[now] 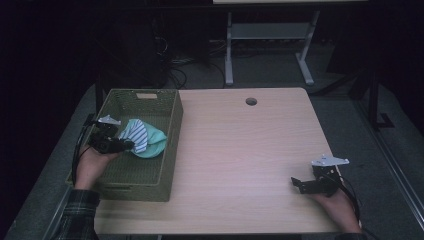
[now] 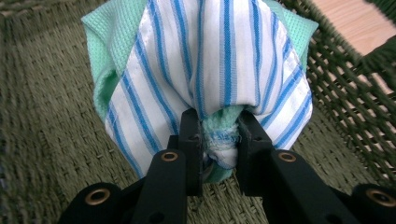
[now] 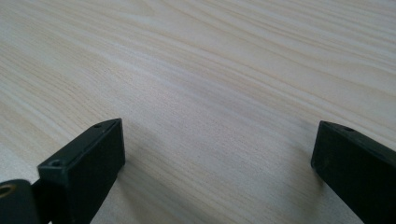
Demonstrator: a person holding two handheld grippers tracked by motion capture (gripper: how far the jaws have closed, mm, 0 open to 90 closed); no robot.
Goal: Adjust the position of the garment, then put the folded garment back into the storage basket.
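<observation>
Left hand-held gripper [image 2: 219,133] is clamped on a bunched mint-green and blue-striped white cloth bundle [image 2: 210,60], holding it low inside the green woven basket [image 1: 167,145] at the surface's left, likely for depositing. Right hand-held gripper [image 3: 217,154] rests idle, jaws apart, on the pale wooden surface [image 1: 250,150].

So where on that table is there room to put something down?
The bare tabletop between the green woven basket and the right tool is free. Inside the basket it is crowded: the left tool holds a striped cloth bundle there.
</observation>
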